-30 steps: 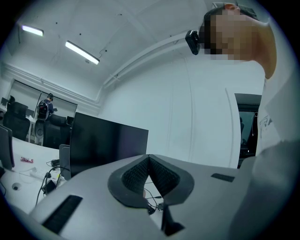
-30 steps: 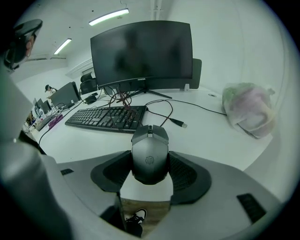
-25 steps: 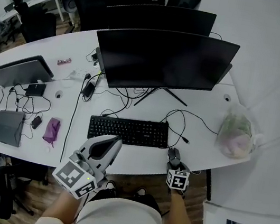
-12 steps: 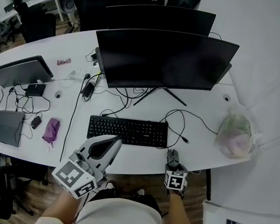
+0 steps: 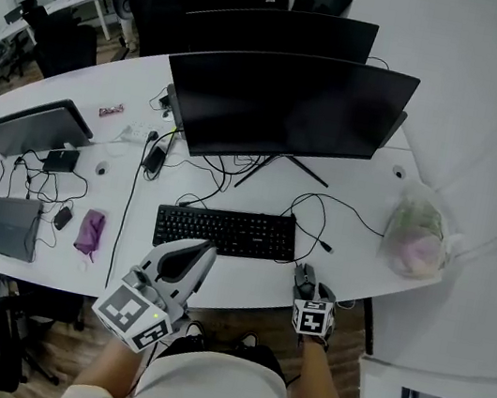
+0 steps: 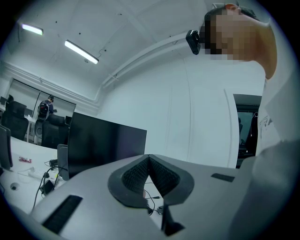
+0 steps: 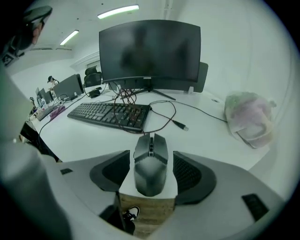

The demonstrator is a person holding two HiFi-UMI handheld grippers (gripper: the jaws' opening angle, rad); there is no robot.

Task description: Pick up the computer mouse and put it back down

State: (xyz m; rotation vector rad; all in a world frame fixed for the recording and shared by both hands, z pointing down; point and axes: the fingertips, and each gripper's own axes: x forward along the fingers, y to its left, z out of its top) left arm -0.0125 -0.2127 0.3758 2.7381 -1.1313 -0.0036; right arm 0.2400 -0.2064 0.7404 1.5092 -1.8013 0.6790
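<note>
Grey-jawed left hand-held gripper (image 5: pixel 205 253), lower left, was closed and empty; the right hand-held gripper (image 7: pixel 151 172) had just been opening, pads clear of the dark mouse (image 7: pixel 150 157) between them at the desk's (image 7: pixel 89 138) near edge. Keyboard (image 7: pixel 110 114) lay beyond.

keyboard (image 5: pixel 226 230): before monitor (image 5: pixel 284 104) | bag (image 5: pixel 416 237): right end of desk (image 5: pixel 364 190) | purple cloth (image 5: pixel 91 230): left

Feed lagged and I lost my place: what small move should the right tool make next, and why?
Probably draw the right tool straight back. Its jaws have just been opening, and the computer mouse lies untouched between them at the desk edge, so it looks released.
</note>
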